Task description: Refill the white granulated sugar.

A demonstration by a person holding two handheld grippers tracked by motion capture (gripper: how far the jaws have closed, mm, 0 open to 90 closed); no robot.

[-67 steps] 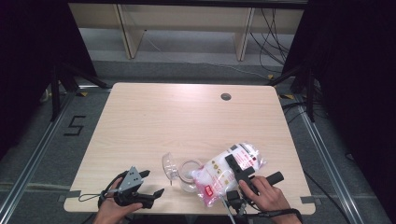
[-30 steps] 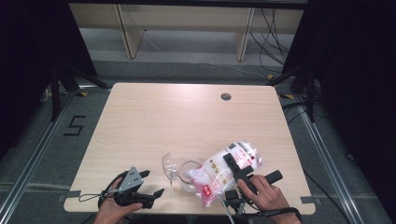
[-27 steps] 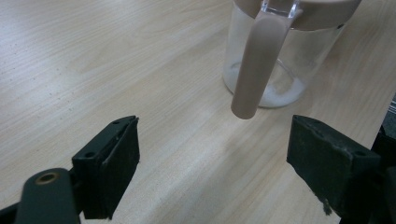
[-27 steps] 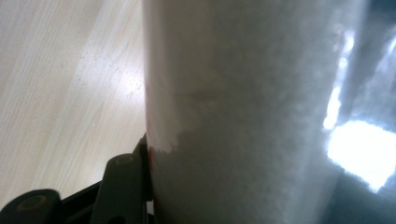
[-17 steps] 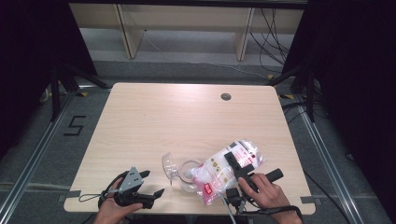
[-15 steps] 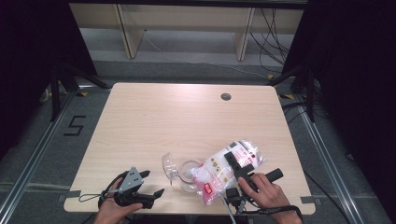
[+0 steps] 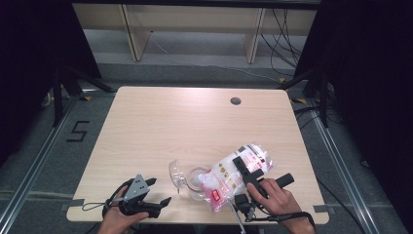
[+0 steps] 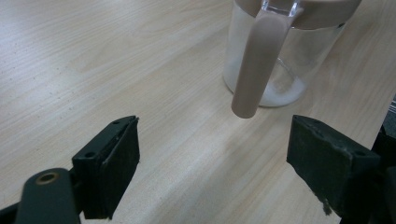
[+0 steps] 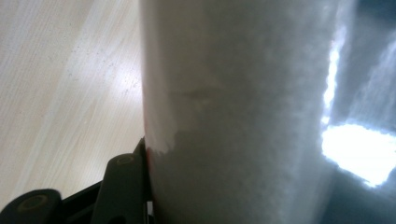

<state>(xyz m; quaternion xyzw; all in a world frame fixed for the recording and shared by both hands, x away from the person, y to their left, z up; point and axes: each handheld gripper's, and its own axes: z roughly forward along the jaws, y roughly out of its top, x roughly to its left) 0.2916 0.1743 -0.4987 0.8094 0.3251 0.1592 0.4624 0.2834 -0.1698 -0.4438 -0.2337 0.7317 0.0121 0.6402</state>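
A clear plastic bag of white powder with red print lies tilted at the table's front right, its lower end over the mouth of a clear jar. My right gripper is shut on the bag, one black jaw lying across its top. In the right gripper view the bag presses against the left jaw. My left gripper rests open near the front left edge and points at the jar. In the left gripper view the jar, with a beige lid and handle, stands just beyond the open jaws.
The wooden table has a round cable hole at the back right. Shelving and cables stand beyond the far edge. A taped number five marks the floor to the left.
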